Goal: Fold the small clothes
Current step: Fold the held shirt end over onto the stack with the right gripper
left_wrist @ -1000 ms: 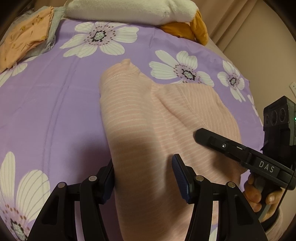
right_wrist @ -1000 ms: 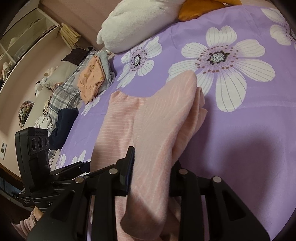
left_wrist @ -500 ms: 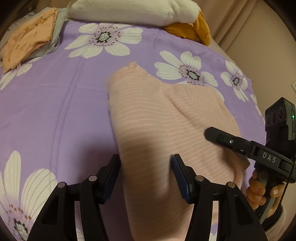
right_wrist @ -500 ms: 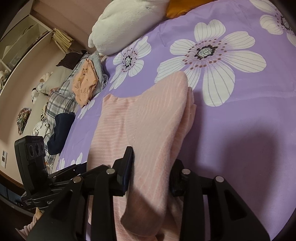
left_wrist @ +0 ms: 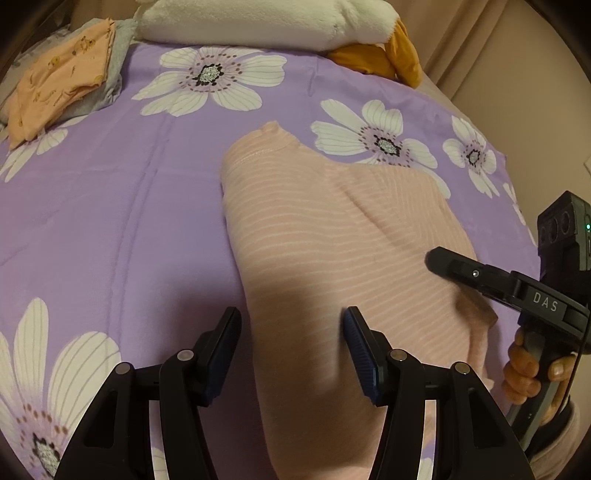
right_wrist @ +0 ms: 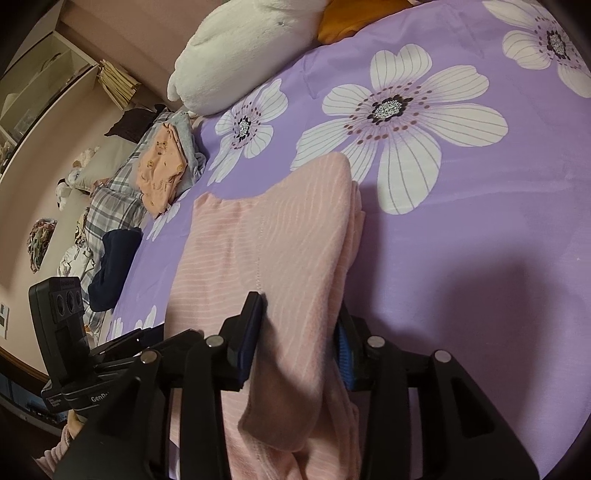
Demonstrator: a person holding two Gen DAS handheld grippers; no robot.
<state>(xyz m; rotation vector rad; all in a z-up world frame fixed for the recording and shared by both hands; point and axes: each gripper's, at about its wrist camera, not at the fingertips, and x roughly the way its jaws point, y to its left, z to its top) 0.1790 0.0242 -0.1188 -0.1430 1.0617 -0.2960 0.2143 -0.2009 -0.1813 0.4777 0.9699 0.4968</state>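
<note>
A pink striped garment (left_wrist: pixel 332 236) lies partly folded on the purple flowered bedspread (left_wrist: pixel 110 206). My left gripper (left_wrist: pixel 291 332) is open, its fingers on either side of the garment's near left edge, not closed on it. My right gripper (right_wrist: pixel 299 332) has its jaws wide apart with a folded layer of the same pink garment (right_wrist: pixel 288 236) draped between the fingers. Whether the jaws pinch the cloth is not clear. The right gripper also shows in the left wrist view (left_wrist: pixel 480 277) over the garment's right edge.
A white plush pillow (left_wrist: pixel 258 18) and an orange cloth (left_wrist: pixel 380 59) lie at the head of the bed. Folded orange and grey clothes (left_wrist: pixel 62 77) sit at the far left. Plaid and dark clothes (right_wrist: pixel 110 221) lie past the bed's left side.
Both grippers have drawn back a little toward me along the garment. The left gripper's fingers stay open. The garment's fold keeps the same shape.
</note>
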